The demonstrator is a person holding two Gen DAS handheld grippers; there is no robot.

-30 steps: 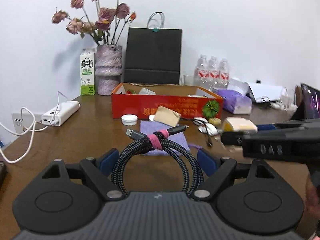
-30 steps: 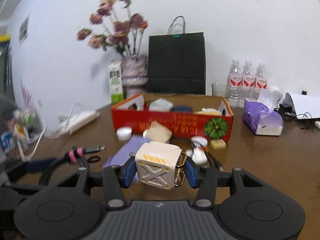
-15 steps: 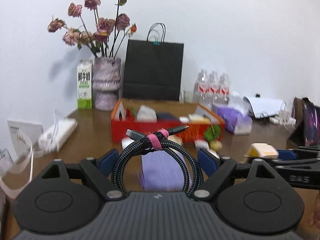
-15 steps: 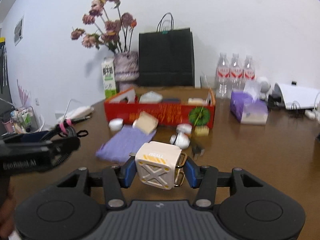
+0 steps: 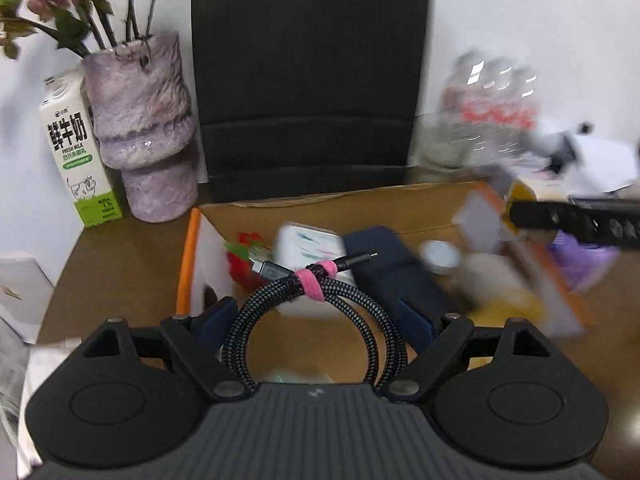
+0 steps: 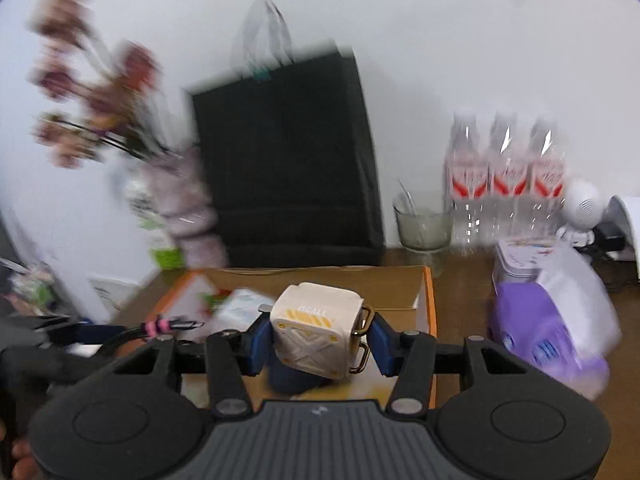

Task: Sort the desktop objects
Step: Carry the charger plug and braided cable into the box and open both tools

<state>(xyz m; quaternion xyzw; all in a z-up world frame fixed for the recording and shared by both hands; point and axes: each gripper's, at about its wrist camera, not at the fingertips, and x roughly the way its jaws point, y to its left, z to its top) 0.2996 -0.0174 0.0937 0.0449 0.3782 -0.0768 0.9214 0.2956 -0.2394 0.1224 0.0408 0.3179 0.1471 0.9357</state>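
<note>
My left gripper [image 5: 316,316] is shut on a coiled black braided cable [image 5: 276,292] bound with a pink strap; the coil spans the gap between the blue pads. It hangs over the open cardboard box [image 5: 192,256], which holds a white pack [image 5: 308,244], a navy item and other small things. My right gripper [image 6: 320,340] is shut on a cream cube-shaped device [image 6: 312,320] with yellow stripes and a metal ring, above the same box [image 6: 429,304]. Each gripper shows at the edge of the other's view.
Behind the box stand a black paper bag [image 5: 308,80], a purple vase [image 5: 144,128] with dried flowers and a milk carton [image 5: 76,152]. To the right are water bottles [image 6: 504,172], a glass bowl [image 6: 422,224] and a purple tissue pack [image 6: 536,328].
Both grippers have swept forward and slightly up from the front of the table to over the box. The cable and the cube stay gripped as before.
</note>
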